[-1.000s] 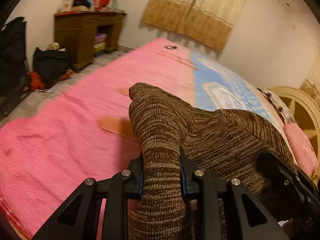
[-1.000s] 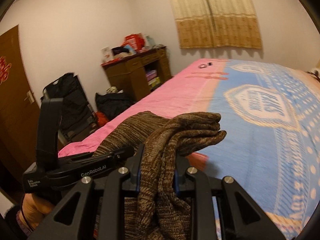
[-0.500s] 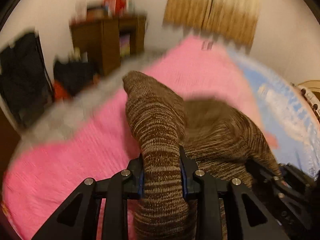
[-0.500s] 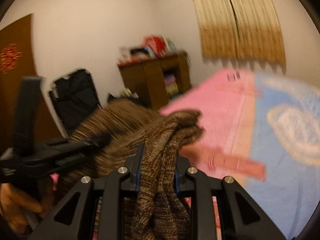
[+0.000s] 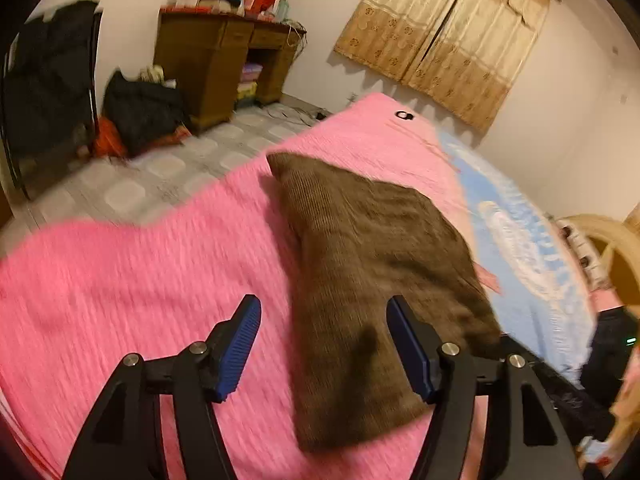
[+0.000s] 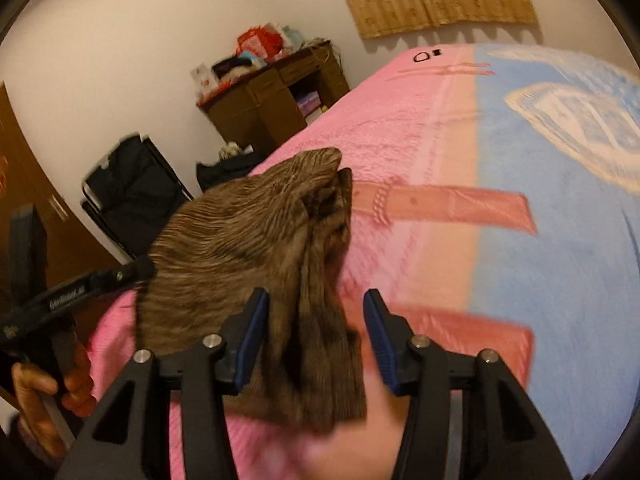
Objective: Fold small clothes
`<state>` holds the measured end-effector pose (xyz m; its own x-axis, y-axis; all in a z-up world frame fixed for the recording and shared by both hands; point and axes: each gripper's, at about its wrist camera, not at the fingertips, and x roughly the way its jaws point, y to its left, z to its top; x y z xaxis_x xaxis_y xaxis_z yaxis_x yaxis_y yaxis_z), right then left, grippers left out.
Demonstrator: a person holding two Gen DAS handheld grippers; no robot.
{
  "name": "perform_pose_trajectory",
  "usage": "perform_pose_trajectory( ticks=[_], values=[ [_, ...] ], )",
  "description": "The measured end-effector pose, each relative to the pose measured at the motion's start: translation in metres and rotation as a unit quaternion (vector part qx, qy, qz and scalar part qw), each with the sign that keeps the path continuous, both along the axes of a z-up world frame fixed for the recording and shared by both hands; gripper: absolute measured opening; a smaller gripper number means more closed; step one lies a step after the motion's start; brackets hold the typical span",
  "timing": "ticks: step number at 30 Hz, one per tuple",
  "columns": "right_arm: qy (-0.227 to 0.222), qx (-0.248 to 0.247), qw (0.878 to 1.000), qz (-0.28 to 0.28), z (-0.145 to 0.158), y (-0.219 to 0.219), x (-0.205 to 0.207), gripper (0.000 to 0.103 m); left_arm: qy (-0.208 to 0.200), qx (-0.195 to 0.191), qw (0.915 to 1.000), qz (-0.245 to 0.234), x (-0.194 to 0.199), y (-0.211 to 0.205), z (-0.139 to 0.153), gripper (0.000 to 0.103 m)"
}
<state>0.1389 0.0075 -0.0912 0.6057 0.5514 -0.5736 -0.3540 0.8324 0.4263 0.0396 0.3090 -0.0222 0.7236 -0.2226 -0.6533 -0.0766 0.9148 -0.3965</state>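
The brown ribbed knit garment (image 5: pixel 372 264) lies flat on the pink fleecy blanket (image 5: pixel 120 280) near the bed's side edge, beyond which grey tiled floor (image 5: pixel 168 176) runs to a dark wooden desk (image 5: pixel 216 60). Bare pink blanket spreads to its left; the light blue patterned part (image 6: pixel 560 200) spreads to its right. Beige curtains (image 5: pixel 444 36) hang on the white far wall. The left gripper (image 5: pixel 324 344) is spread wide, holding nothing, its blue pads (image 5: pixel 236 352) straddling the garment's near end. The right gripper (image 6: pixel 316 332) is likewise parted and empty over the folded edge (image 6: pixel 320 280).
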Motion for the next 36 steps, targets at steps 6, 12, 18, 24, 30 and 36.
perform_pose_trajectory(
  ticks=[6, 12, 18, 24, 30, 36],
  values=[
    [0.026, -0.04, 0.999, 0.021, -0.02, 0.019, -0.008, 0.063, 0.031, -0.031, 0.9987, -0.026, 0.002, -0.015, -0.026, 0.067],
    [0.034, -0.059, 0.997, 0.039, -0.022, 0.03, -0.007, 0.02, 0.016, -0.04, 0.9989, -0.019, 0.004, -0.025, -0.027, 0.053],
    [0.105, 0.047, 0.992, 0.051, -0.018, 0.018, -0.006, 0.018, 0.045, -0.053, 0.9974, -0.022, 0.003, -0.015, -0.012, 0.019],
    [0.145, 0.112, 0.981, 0.068, -0.01, -0.006, -0.012, 0.018, 0.087, 0.003, 0.9957, -0.032, -0.011, -0.026, -0.011, 0.022],
    [0.14, 0.06, 0.987, 0.058, -0.035, -0.003, -0.019, 0.018, 0.081, 0.035, 0.996, -0.013, -0.017, -0.025, -0.02, 0.045],
    [0.033, -0.036, 0.998, 0.026, 0.013, -0.014, -0.046, 0.027, -0.017, 0.107, 0.9925, 0.057, -0.031, -0.008, 0.032, 0.054]
  ],
)
